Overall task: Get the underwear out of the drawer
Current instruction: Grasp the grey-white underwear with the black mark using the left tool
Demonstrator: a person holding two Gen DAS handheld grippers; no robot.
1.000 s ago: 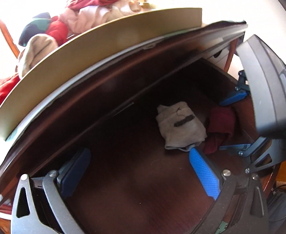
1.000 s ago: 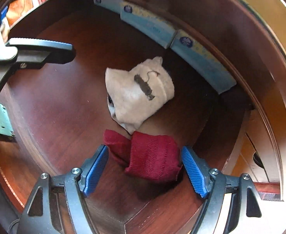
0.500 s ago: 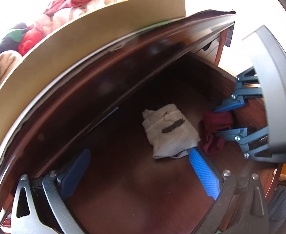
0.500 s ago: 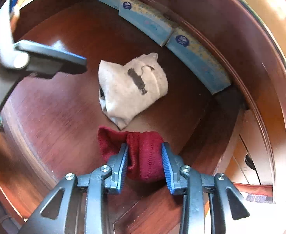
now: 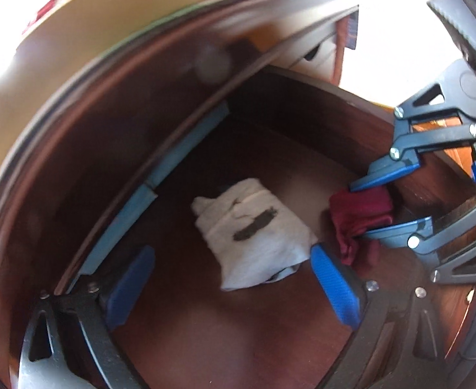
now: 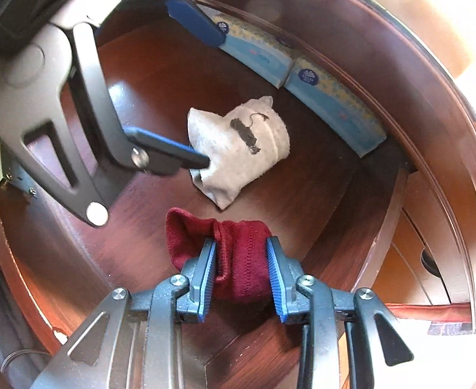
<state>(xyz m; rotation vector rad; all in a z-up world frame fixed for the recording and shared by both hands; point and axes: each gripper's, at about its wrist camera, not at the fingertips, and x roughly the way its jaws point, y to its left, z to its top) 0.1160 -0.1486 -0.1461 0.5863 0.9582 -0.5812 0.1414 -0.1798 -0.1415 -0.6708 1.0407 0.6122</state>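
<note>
So a second back the right gripper (image 6: 241, 275) had its jaws spread wide on either side of the red underwear (image 6: 234, 259); by this frame they'd clamped onto it, bunching the cloth between the blue pads at the bottom centre of the right wrist view. The red piece was still down in the drawer (image 6: 160, 64), low in the frame. The white underwear (image 6: 241, 149) hadn't budged, lying mid-frame just above the red one, near the blue boxes (image 6: 302, 74) along the drawer's back wall. The left gripper (image 5: 231, 285) had dropped in closer than before, jaws spread wide with nothing between them, one pad just beside the white piece's lower right edge in the left wrist view.
</note>
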